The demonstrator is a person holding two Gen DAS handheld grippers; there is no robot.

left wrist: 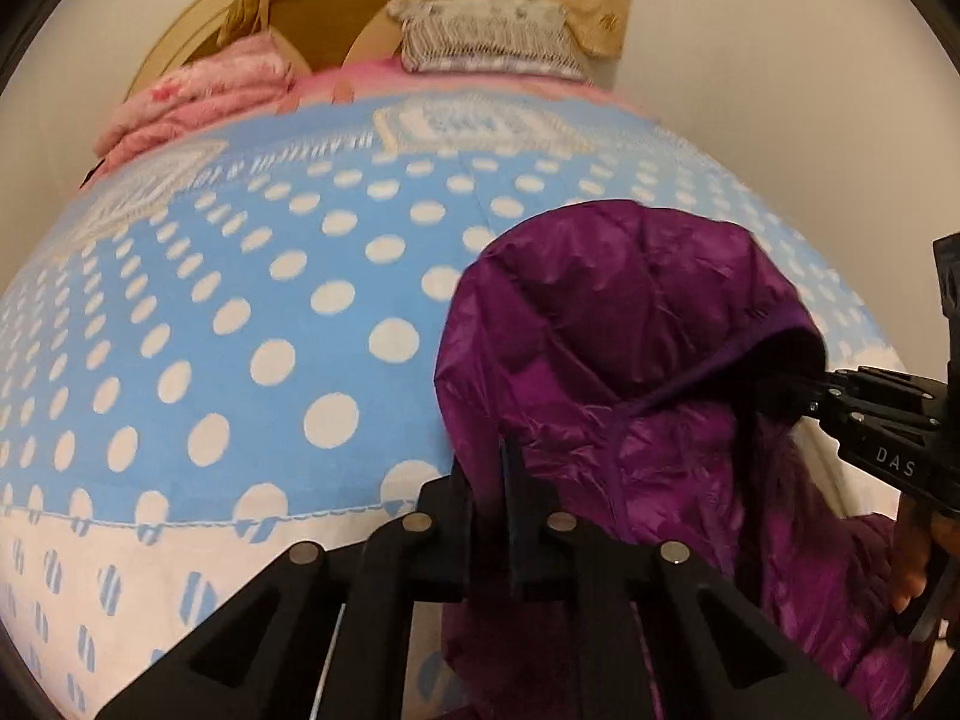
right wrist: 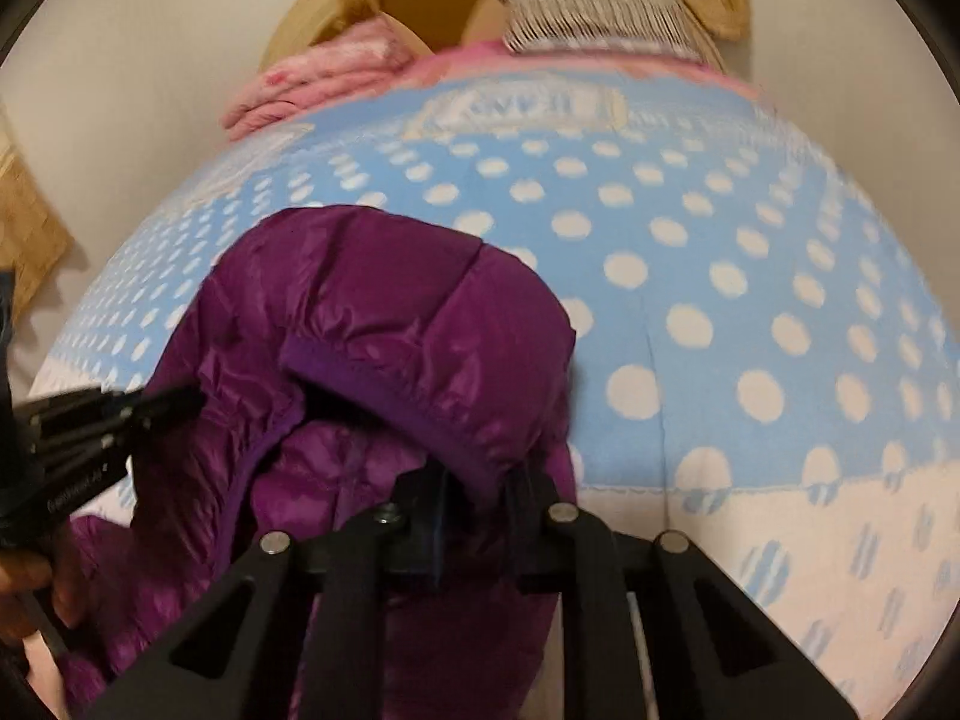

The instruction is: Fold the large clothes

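Note:
A purple quilted hooded jacket lies bunched on a bed covered by a blue blanket with white dots. My left gripper is shut on the jacket's left edge below the hood, with fabric pinched between its fingers. My right gripper comes in from the right, its tips at the dark hood opening. In the right wrist view the right gripper is shut on the hood's trimmed rim of the jacket. The left gripper grips the jacket's other side there.
A folded pink cloth and a grey knit item lie at the bed's far end, below a beige headboard. Pale walls flank the bed. A person's hand holds the left gripper. The dotted blanket stretches right.

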